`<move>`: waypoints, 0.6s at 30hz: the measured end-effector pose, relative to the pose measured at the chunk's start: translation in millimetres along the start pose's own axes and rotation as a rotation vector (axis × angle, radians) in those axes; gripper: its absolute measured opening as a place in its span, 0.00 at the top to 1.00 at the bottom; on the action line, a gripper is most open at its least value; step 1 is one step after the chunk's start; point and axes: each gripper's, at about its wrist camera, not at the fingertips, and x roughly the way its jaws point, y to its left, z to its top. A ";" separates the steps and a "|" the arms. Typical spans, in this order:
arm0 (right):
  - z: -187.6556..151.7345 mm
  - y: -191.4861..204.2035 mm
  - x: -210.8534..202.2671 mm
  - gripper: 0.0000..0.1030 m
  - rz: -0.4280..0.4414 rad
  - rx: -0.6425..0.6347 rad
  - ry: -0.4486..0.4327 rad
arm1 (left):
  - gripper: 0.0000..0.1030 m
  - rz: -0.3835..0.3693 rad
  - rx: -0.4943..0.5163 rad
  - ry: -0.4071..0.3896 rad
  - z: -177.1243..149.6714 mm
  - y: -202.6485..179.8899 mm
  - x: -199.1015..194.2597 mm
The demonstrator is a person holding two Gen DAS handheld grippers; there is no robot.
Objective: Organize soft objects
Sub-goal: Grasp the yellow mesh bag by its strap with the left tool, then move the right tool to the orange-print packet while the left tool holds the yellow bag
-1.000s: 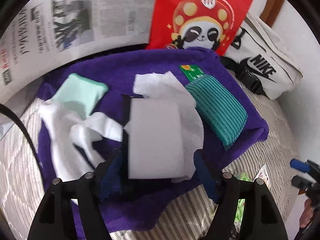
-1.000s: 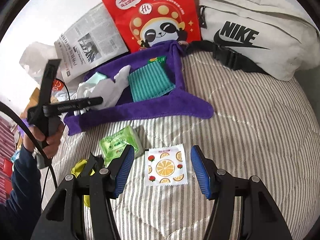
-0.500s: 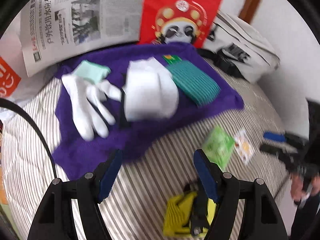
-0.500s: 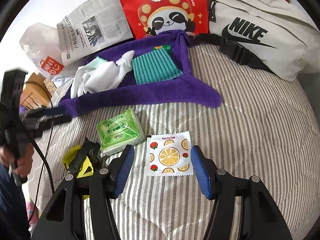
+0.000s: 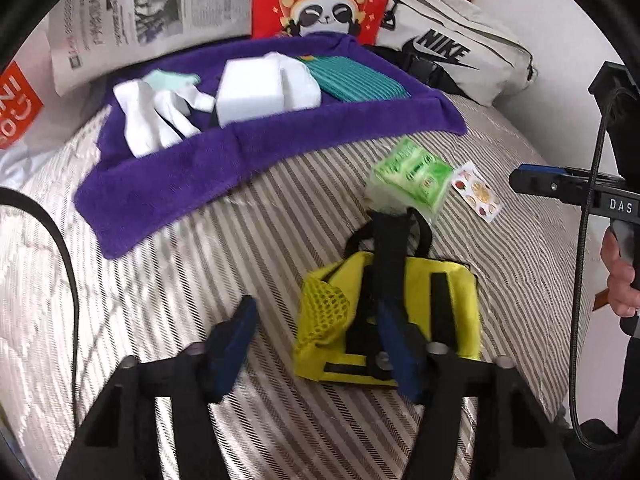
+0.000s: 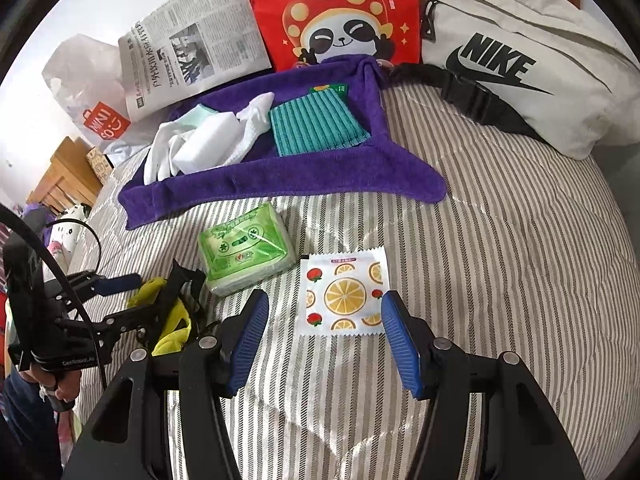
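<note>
My left gripper (image 5: pixel 316 344) hovers low over a yellow pouch (image 5: pixel 444 292) with black straps on the striped bed. Its jaws are closing. The pouch's mesh corner lies between them, and the left pad still stands apart over bare cover. A purple towel (image 5: pixel 180 184) holds white gloves (image 5: pixel 148 120), a white sponge block (image 5: pixel 248 92), a mint sponge (image 5: pixel 168 78) and a teal striped cloth (image 5: pixel 352 80). My right gripper (image 6: pixel 324 336) is open, its tips on either side of the near edge of a fruit-print sachet (image 6: pixel 344 292). A green tissue pack (image 6: pixel 244 248) lies just left of the sachet.
A red panda bag (image 6: pixel 340 20), a newspaper (image 6: pixel 192 48) and a white Nike bag (image 6: pixel 520 60) stand behind the towel. A plastic shopping bag (image 6: pixel 88 92) lies at the far left. The striped bed cover (image 6: pixel 500 260) spreads out to the right.
My left gripper left the white sponge block on the towel, drew back and swung right over the yellow pouch, its jaws narrowing. The right gripper stays over the sachet.
</note>
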 end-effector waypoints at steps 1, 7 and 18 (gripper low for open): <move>-1.6 0.8 -1.0 0.43 0.004 -0.002 -0.002 | 0.55 -0.015 -0.013 -0.009 -1.1 1.7 -0.6; -10.4 3.4 -4.2 0.43 -0.010 -0.021 0.010 | 0.74 -0.084 -0.080 -0.048 -3.8 13.8 0.3; -34.6 -6.9 -24.9 0.43 -0.010 0.019 -0.003 | 0.76 0.012 -0.080 -0.103 -10.4 3.3 0.3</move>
